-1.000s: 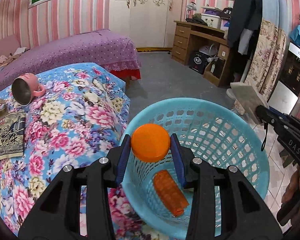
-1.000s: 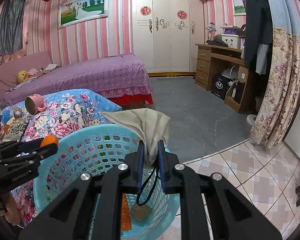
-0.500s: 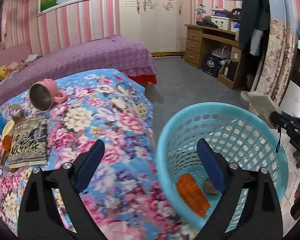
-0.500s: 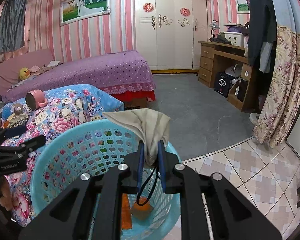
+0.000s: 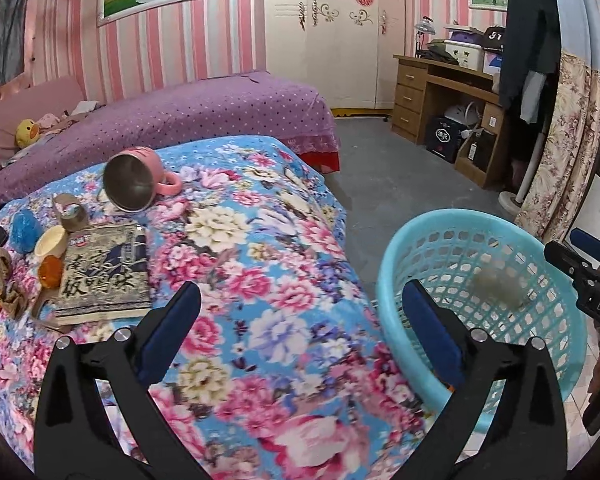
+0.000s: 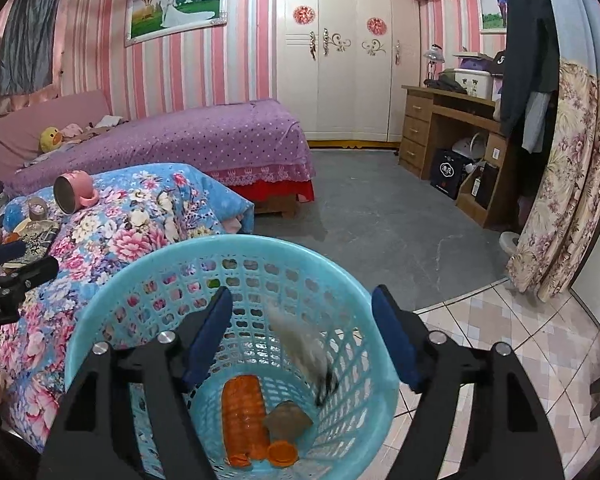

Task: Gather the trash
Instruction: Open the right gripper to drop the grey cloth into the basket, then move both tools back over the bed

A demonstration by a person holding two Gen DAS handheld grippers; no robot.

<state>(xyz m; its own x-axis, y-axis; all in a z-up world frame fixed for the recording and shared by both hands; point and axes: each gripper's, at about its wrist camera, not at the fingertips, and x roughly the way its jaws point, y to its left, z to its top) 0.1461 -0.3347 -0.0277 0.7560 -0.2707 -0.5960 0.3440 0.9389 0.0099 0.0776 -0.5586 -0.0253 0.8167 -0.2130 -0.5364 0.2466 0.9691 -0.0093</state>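
A light blue plastic basket (image 6: 340, 280) stands on the floor beside the floral-covered table (image 5: 260, 280). In the right wrist view it holds an orange ribbed bottle (image 6: 244, 416), an orange cap (image 6: 282, 452) and a brown scrap (image 6: 288, 420). A grey-beige cloth (image 6: 300, 344) is blurred, falling into the basket; it also shows in the left wrist view (image 5: 496, 284). My right gripper (image 6: 302, 336) is open and empty above the basket. My left gripper (image 5: 300, 320) is open and empty over the table edge, left of the basket (image 5: 480, 220).
On the table lie a book (image 5: 104, 272), a tipped pink mug (image 5: 134, 180), a tape roll (image 5: 70, 210), a blue ball (image 5: 24, 230), a small bowl (image 5: 52, 242) and orange and brown scraps (image 5: 8, 292). A purple bed (image 5: 180, 120) and wooden desk (image 5: 440, 96) stand behind.
My left gripper opened, dropped the orange cap into the basket and swung left over the table. My right gripper opened and let go of the cloth, which is falling in.
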